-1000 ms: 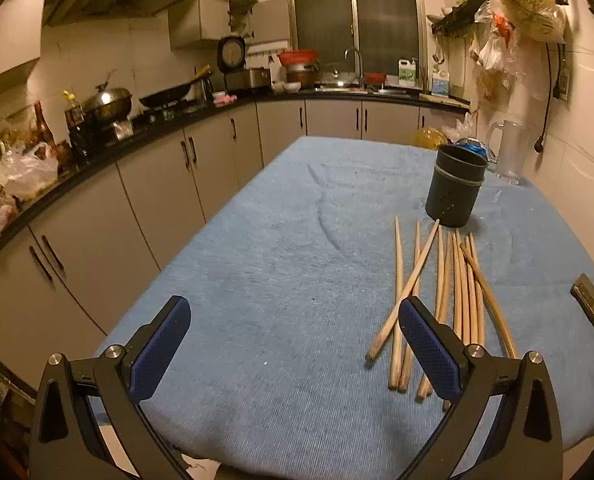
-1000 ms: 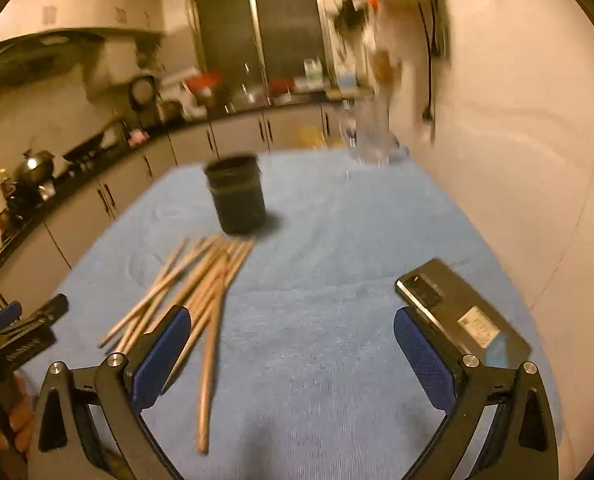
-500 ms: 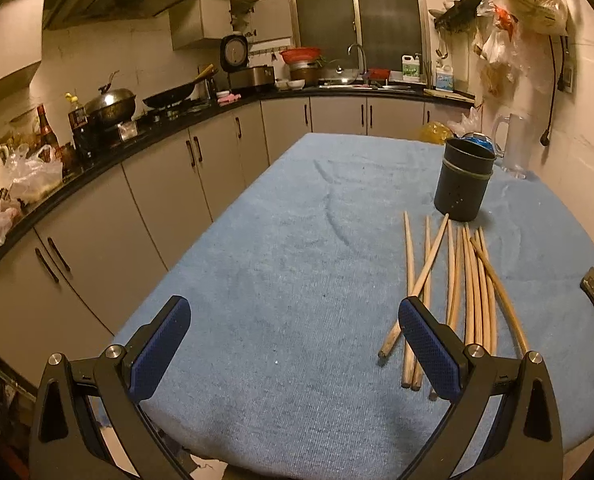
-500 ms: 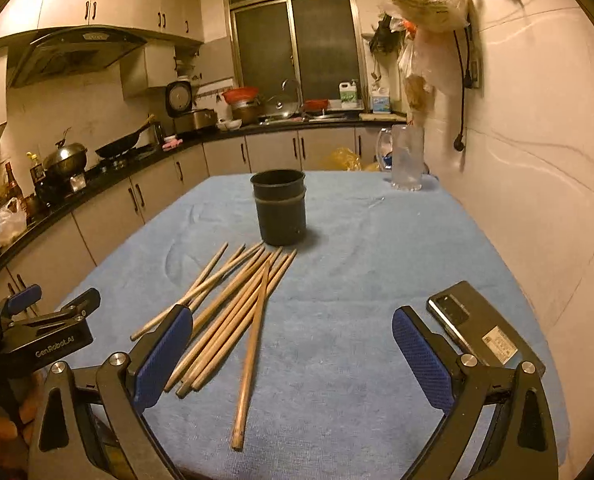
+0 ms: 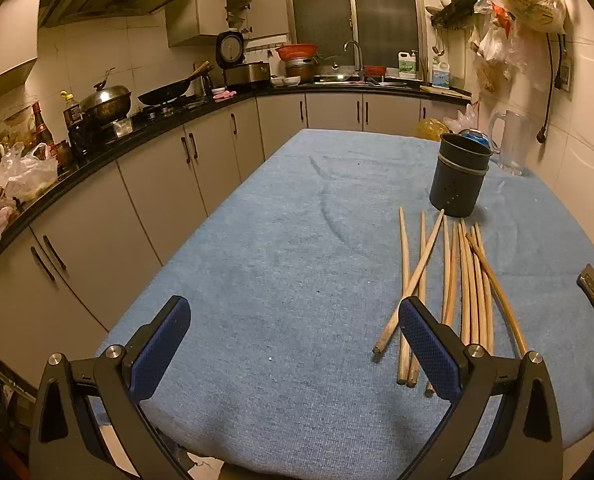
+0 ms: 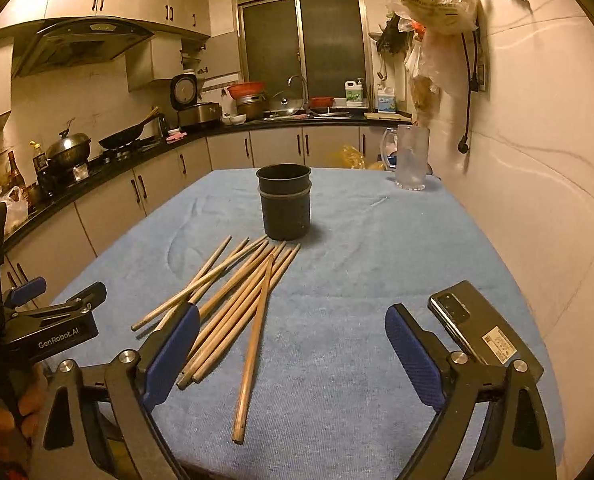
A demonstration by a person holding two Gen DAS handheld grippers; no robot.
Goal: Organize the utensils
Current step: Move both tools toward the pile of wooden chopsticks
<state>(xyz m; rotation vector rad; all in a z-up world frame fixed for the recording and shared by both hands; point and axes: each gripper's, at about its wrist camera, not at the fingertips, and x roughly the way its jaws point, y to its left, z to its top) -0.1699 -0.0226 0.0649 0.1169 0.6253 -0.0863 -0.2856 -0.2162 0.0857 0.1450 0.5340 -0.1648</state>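
Several wooden chopsticks (image 5: 453,280) lie loose on the blue cloth of the table (image 5: 281,264), fanned out in front of a dark round holder (image 5: 459,180). In the right wrist view the chopsticks (image 6: 233,300) lie left of centre and the holder (image 6: 285,207) stands upright behind them. My left gripper (image 5: 293,344) is open and empty above the table's near edge, its right finger beside the chopstick ends. My right gripper (image 6: 293,352) is open and empty, with the chopstick ends between its fingers. The left gripper also shows at the left in the right wrist view (image 6: 53,312).
A black phone (image 6: 481,332) lies on the cloth at the near right. A clear jug (image 6: 411,160) stands at the far right by the wall. Kitchen cabinets and a cluttered counter (image 5: 145,128) run along the left. The wall is close on the right.
Both grippers have moved a little forward toward the chopsticks and stayed open. The right wrist view has steadied after blur. Nothing on the table has moved.
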